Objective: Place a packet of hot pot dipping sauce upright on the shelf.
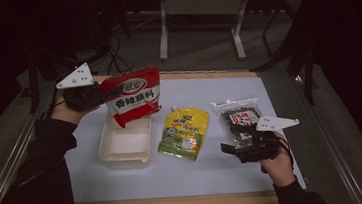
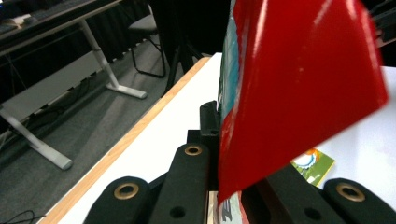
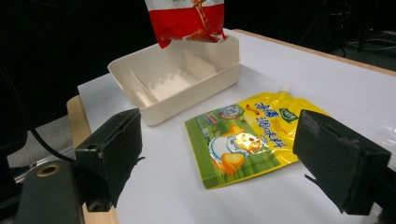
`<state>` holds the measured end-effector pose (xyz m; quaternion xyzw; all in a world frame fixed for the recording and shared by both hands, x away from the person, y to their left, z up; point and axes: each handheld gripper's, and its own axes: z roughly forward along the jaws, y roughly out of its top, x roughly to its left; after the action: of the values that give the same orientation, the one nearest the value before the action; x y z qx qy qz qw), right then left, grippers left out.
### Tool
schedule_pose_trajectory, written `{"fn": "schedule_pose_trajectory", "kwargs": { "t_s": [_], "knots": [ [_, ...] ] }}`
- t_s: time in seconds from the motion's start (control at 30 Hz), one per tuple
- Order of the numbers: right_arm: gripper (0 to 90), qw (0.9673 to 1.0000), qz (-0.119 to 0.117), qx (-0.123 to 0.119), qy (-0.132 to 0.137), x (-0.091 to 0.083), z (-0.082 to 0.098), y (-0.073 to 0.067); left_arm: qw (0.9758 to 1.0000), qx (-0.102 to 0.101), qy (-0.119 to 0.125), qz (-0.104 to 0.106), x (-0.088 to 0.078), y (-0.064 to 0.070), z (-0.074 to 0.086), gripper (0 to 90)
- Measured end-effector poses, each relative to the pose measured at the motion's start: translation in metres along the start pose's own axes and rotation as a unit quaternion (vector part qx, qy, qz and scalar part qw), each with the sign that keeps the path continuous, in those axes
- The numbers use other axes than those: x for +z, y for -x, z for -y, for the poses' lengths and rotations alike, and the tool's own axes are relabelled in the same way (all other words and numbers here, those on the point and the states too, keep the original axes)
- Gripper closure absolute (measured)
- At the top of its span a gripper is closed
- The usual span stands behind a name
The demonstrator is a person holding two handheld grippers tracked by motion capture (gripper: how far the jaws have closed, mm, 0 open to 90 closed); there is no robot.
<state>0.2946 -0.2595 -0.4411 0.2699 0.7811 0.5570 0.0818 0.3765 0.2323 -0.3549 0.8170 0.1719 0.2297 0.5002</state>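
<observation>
The room is dim; a white table top (image 1: 186, 182) with wooden edging stands on grey carpet (image 1: 204, 49); behind it a desk on 2 pale legs (image 1: 163, 33); black drapes beyond.

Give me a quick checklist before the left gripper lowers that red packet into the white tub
1. Grip: left gripper fingers shut on the red sauce packet edge: ok.
2. Packet over the white tub: its lower end hangs above the far part of the tub: ok.
3. Tub empty: nothing seen inside in the right gripper view: ok.
4. Packet clear of the rim: its bottom edge hangs close to the far wall; touching or not: cannot tell.
5. Right gripper out of the way: open, near the dark snack packet, away from the tub: ok.
6. Yellow spout pouch clear: lies flat beside the tub: ok.
</observation>
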Motion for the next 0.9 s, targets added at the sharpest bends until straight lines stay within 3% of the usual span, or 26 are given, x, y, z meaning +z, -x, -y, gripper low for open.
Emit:
{"fn": "schedule_pose_trajectory", "kwargs": {
  "t_s": [0.27, 0.43, 0.5, 0.7, 0.73, 0.77, 0.8, 0.9],
  "knots": [
    [15.2, 0.9999, -0.007, 0.009, -0.003, 0.001, 0.004, 0.002, 0.9999, 0.011, -0.001, -0.011, -0.001, -0.014, 0.010, 90.0],
    [15.2, 0.9997, -0.013, 0.018, -0.003, 0.002, 0.006, 0.004, 0.9987, 0.044, 0.004, -0.023, 0.001, -0.030, 0.021, 90.0],
    [15.3, 0.9997, -0.015, 0.021, -0.003, 0.002, 0.007, 0.005, 0.9987, 0.044, 0.005, -0.027, 0.003, -0.034, 0.024, 90.0],
    [15.2, 0.9995, -0.018, 0.024, -0.003, 0.003, 0.007, 0.006, 0.9991, 0.039, -0.009, 0.012, 0.012, -0.048, 0.030, 90.0],
    [15.3, 0.9995, -0.018, 0.025, -0.003, 0.003, 0.007, 0.006, 0.9988, 0.047, -0.013, 0.007, 0.014, -0.049, 0.031, 90.0],
    [15.2, 0.9995, -0.019, 0.025, -0.003, 0.003, 0.007, 0.006, 0.9990, 0.040, -0.017, 0.012, 0.015, -0.051, 0.032, 90.0],
    [15.3, 0.9995, -0.019, 0.027, -0.003, 0.003, 0.007, 0.006, 0.9987, 0.046, -0.019, 0.013, 0.016, -0.052, 0.033, 90.0],
    [15.3, 0.9994, -0.020, 0.029, -0.002, 0.002, 0.008, 0.007, 0.9980, 0.059, -0.014, 0.020, 0.020, -0.055, 0.036, 90.0]
  ]
}}
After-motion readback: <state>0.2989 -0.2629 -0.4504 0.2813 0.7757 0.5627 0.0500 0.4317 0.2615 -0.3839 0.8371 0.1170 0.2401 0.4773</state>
